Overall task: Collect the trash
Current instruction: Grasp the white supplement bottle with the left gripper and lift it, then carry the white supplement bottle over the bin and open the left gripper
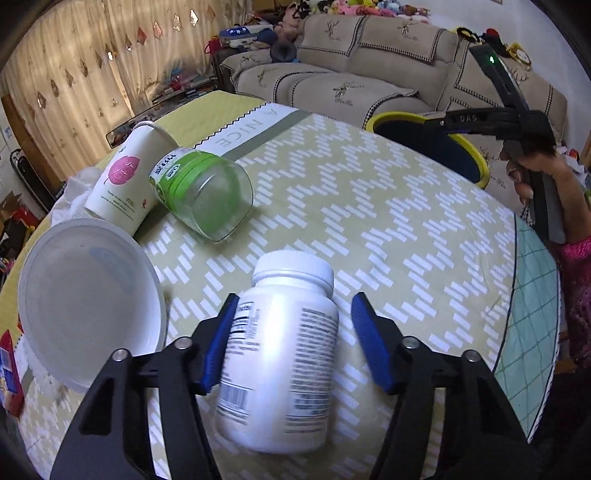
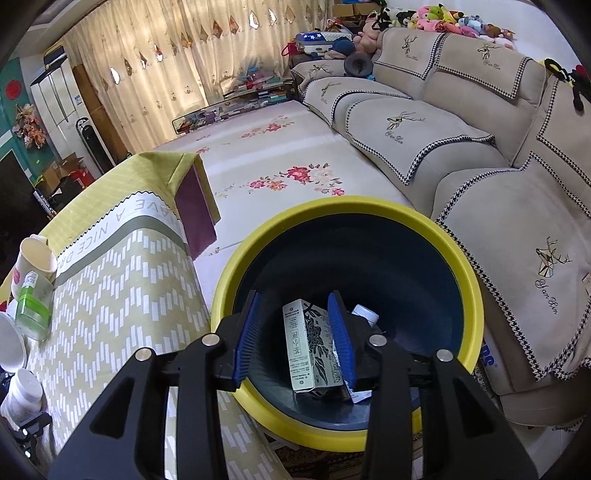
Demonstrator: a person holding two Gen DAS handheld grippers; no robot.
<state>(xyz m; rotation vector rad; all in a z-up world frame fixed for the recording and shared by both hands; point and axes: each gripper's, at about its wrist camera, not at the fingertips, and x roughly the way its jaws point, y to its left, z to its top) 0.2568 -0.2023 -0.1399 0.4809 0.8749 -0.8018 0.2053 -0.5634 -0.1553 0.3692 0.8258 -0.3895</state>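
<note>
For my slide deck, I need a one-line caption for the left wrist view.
Left hand-held gripper straddles a white pill bottle lying on the patterned tablecloth.

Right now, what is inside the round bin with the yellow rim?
Inside the round yellow-rimmed bin lies a pale printed carton, with a white bottle behind it. The right gripper hides the rest of the dark bottom.

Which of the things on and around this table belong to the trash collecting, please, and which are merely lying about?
Job:
white pill bottle, between the left gripper pads
green-lidded jar
paper cup
white plastic lid
yellow-rimmed bin, holding a printed carton, under the right gripper

Lying about:
sofa
plush toys
tablecloth
</note>
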